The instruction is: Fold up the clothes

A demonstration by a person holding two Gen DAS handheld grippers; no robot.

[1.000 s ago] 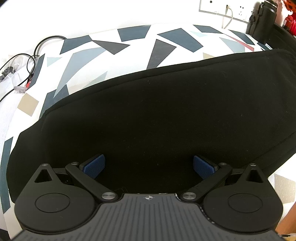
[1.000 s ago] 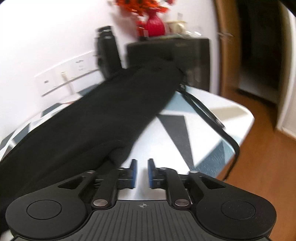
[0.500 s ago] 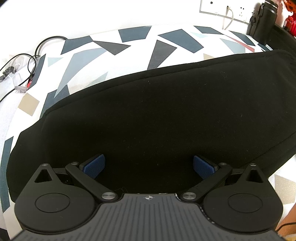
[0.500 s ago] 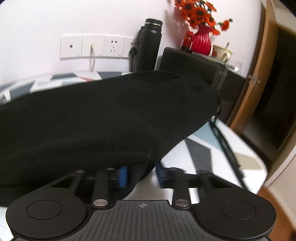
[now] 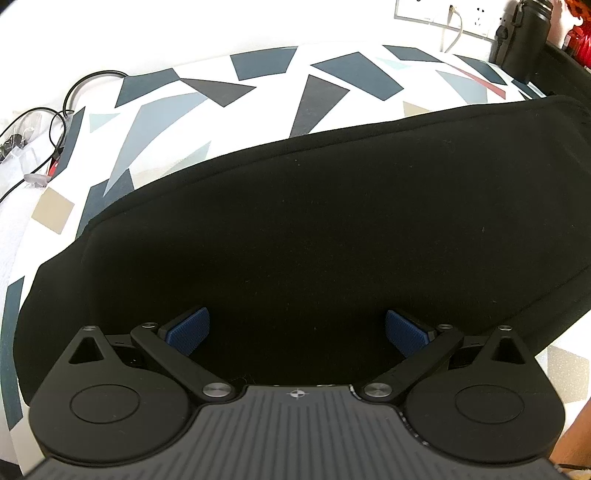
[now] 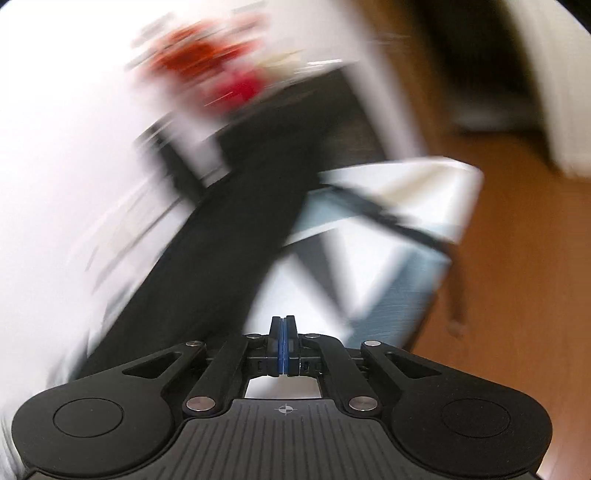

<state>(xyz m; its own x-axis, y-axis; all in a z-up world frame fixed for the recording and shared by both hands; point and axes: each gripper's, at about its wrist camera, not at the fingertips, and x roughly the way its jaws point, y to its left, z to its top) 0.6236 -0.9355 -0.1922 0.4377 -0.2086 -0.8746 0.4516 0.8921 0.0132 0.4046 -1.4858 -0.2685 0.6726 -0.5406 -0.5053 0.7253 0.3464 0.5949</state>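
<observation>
A black garment lies spread across the patterned tablecloth. My left gripper hovers over its near part, pointing steeply down, open wide with only flat cloth under its blue pads. In the right wrist view everything is smeared by motion. The garment runs up the left side there, and the tablecloth lies ahead. My right gripper is shut, pads pressed together with no cloth showing between them. It sits beside the garment's edge, above the table's corner.
Cables lie at the table's left end. A wall socket and a black bottle stand at the far right. A blurred red vase sits on a dark box. A black strap crosses the table corner above the wooden floor.
My right gripper closed fully, came off the garment edge it straddled half a second ago, and swung and rolled toward the table corner. The left gripper and the garment under it stayed still.
</observation>
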